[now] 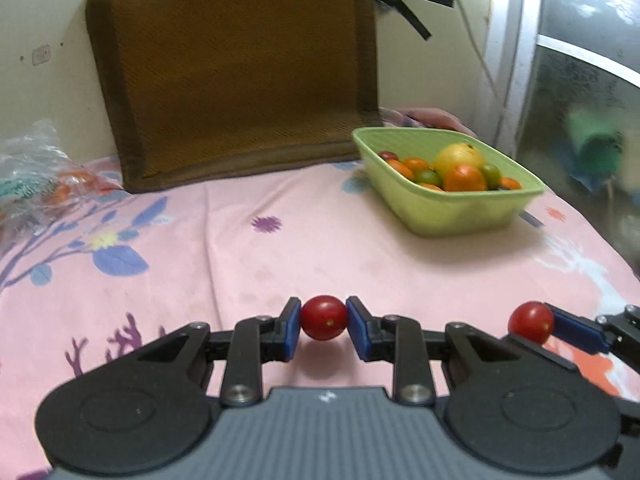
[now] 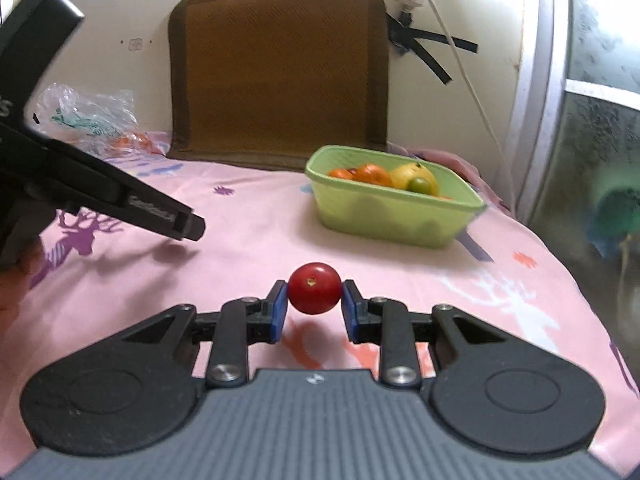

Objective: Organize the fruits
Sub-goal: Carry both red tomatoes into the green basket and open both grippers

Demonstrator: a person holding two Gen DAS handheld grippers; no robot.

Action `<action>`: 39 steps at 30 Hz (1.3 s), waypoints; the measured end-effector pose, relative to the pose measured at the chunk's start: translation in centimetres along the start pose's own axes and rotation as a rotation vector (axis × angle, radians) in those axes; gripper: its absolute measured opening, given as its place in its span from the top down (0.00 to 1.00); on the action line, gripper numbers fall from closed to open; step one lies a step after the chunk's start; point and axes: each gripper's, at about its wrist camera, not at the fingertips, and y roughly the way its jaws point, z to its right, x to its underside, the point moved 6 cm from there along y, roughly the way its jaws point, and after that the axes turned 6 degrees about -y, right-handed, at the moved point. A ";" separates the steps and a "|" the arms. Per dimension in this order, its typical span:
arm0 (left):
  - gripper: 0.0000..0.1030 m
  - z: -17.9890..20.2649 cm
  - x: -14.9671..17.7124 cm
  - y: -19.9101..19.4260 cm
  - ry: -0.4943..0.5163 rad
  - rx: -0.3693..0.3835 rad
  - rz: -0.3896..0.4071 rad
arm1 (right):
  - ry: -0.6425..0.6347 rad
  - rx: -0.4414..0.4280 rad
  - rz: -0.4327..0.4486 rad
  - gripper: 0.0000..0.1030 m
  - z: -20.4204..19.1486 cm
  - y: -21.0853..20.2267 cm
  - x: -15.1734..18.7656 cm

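Observation:
My left gripper [image 1: 323, 318] is shut on a small red tomato [image 1: 324, 317], held a little above the pink flowered sheet [image 1: 240, 264]. My right gripper [image 2: 315, 289] is shut on a second red tomato [image 2: 315, 288]; that tomato [image 1: 531, 322] and one blue pad of the right gripper also show at the right edge of the left wrist view. A light green tub [image 1: 460, 208] stands ahead to the right, holding oranges, green fruits and a large yellow fruit [image 1: 460, 156]. In the right wrist view the green tub [image 2: 384, 216] lies ahead, slightly right.
A brown cushion [image 1: 240, 72] leans against the wall at the back. A crumpled clear plastic bag [image 1: 36, 168] with orange fruit lies at the back left. A frosted window frame [image 1: 516, 60] and a white cable run along the right. The left gripper's black body [image 2: 100, 188] crosses the right wrist view's left side.

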 end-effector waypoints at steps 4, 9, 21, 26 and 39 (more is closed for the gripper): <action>0.75 0.6 1.5 -1.3 -0.002 0.069 0.005 | 0.005 -0.012 -0.039 0.69 0.3 0.5 0.9; 0.75 1.7 2.9 -2.2 0.044 0.133 0.010 | 0.003 -0.018 -0.040 0.68 0.1 0.3 1.1; 0.74 2.7 4.5 -2.2 0.150 0.073 0.061 | 0.043 -0.058 -0.034 0.52 0.3 -0.5 1.7; 0.69 2.6 4.9 -2.9 0.163 0.061 0.068 | -0.002 -0.045 -0.011 0.52 -0.1 -1.4 2.0; 0.69 2.3 4.5 -3.6 0.164 0.053 0.091 | 0.008 -0.027 -0.004 0.52 0.5 -2.1 2.6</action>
